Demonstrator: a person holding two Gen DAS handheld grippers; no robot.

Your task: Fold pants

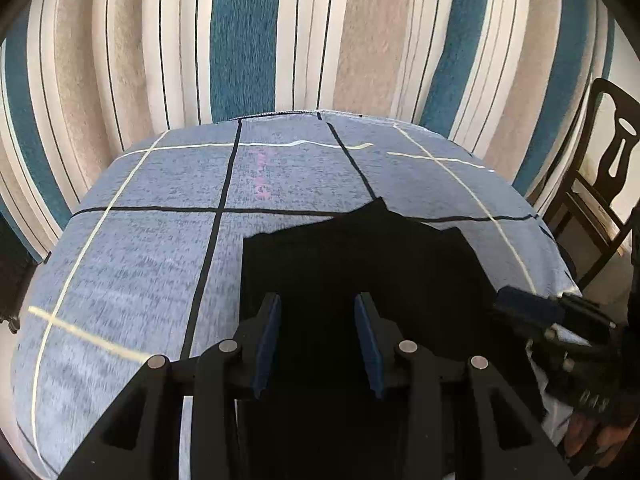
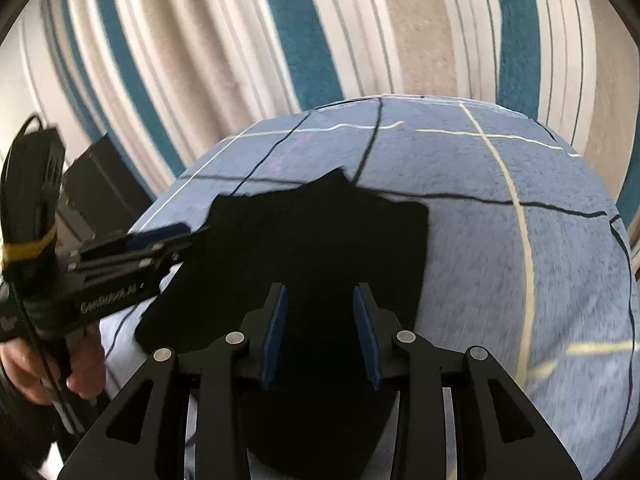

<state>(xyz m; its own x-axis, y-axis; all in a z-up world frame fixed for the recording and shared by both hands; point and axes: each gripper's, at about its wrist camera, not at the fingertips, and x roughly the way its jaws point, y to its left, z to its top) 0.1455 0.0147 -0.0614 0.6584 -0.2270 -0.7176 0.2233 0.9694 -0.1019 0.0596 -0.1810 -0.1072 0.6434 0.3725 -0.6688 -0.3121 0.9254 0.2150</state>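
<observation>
Left wrist view first: my left gripper (image 1: 318, 340) has its jaws apart, blue pads facing each other with a clear gap, and nothing pinched between them. I see the black pants (image 1: 360, 264) lying flat on the blue checked surface (image 1: 132, 264), running from under the jaws out toward 12 o'clock, where a pointed corner of cloth reaches the black grid line. From this camera the cloth's left edge sits just outside my left pad at about 10 o'clock. At 3 o'clock I can see the right gripper (image 1: 516, 306) near the right edge of the pants; from here I cannot tell whether it is touching them. A dark wooden chair (image 1: 600, 184) stands past the surface at 2 o'clock, against the striped curtain (image 1: 240, 40).

Right wrist view: the left gripper (image 2: 188, 234) comes in at 9 o'clock, its tip at the pants' (image 2: 320, 240) left edge. My right gripper (image 2: 320, 332) also has its jaws apart and holds nothing; the dark cloth lies beneath and ahead of them toward 12 o'clock, with bare surface (image 2: 520, 280) at 3 o'clock.
</observation>
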